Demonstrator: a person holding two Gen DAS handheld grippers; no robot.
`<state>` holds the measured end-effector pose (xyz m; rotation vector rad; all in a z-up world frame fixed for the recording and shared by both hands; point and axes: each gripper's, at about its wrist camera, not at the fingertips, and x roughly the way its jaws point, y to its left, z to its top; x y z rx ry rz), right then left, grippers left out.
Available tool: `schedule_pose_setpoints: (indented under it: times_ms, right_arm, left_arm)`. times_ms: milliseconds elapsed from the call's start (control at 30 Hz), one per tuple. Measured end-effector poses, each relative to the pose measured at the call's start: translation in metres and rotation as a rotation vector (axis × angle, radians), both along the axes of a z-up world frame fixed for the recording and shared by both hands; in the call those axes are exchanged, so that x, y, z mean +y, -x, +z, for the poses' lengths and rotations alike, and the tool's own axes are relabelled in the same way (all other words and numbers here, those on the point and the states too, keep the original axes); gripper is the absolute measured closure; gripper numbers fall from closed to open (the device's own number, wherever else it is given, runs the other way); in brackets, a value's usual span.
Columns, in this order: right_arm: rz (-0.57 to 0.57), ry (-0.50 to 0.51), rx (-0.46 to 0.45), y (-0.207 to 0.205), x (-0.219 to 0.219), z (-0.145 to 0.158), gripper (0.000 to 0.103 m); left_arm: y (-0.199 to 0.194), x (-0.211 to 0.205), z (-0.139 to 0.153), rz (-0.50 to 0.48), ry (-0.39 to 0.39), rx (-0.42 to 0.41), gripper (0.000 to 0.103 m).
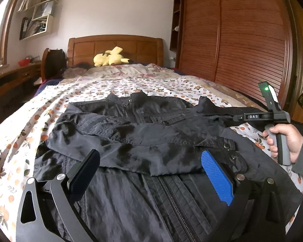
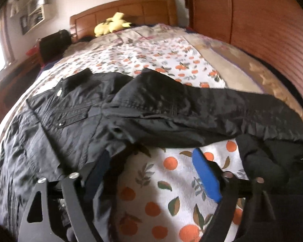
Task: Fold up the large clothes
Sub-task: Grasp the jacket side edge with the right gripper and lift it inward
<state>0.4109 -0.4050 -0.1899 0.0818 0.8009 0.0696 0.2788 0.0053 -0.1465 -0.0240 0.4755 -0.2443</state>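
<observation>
Black, thin and slippery-looking, the jacket (image 1: pixel 143 141) lies front-up across the foot end of the bed (image 1: pixel 103 86), its collar towards the headboard (image 1: pixel 115 48). One sleeve (image 1: pixel 131 145) is already folded across the chest; the other sleeve (image 2: pixel 222 109) stretches out flat from the body towards the wardrobe side.

The left gripper (image 1: pixel 149 173) hovers low over the zip (image 1: pixel 171 197) with its jaws wide and nothing between them. The right gripper (image 2: pixel 151 173) also stands wide open and empty, over bare sheet just below the outstretched sleeve — so the step in hand looks like folding that sleeve in.

To do it well, I would pinch the sleeve near its cuff, lift only a little, and carry it across the chest parallel to the first sleeve — while the left gripper presses the body down near the zip, since fabric this light will likely drag.
</observation>
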Motion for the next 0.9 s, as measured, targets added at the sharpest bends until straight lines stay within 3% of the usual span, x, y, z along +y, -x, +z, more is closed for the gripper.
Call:
schedule_pose_setpoints:
  times_ms: [233,500,767,900]
  right_arm:
    - [-0.098,-0.044,0.067,-0.023,-0.015,-0.017,0.021]
    - [-0.202,-0.176,0.095,-0.039,-0.036,-0.021,0.021]
    - [-0.294,-0.232,0.139,-0.058,-0.045,-0.027,0.021]
    - [-0.318,-0.160,0.157,-0.068,-0.046,-0.026,0.021]
  left_arm:
    - [-0.004,-0.006,-0.011,0.002,-0.033,0.019,0.002]
    - [-0.002,-0.005,-0.011,-0.010,-0.017,0.019,0.002]
    - [-0.004,-0.002,-0.012,-0.008,-0.001,0.030,0.002]
    - [-0.004,-0.002,-0.012,-0.007,0.000,0.034,0.002]
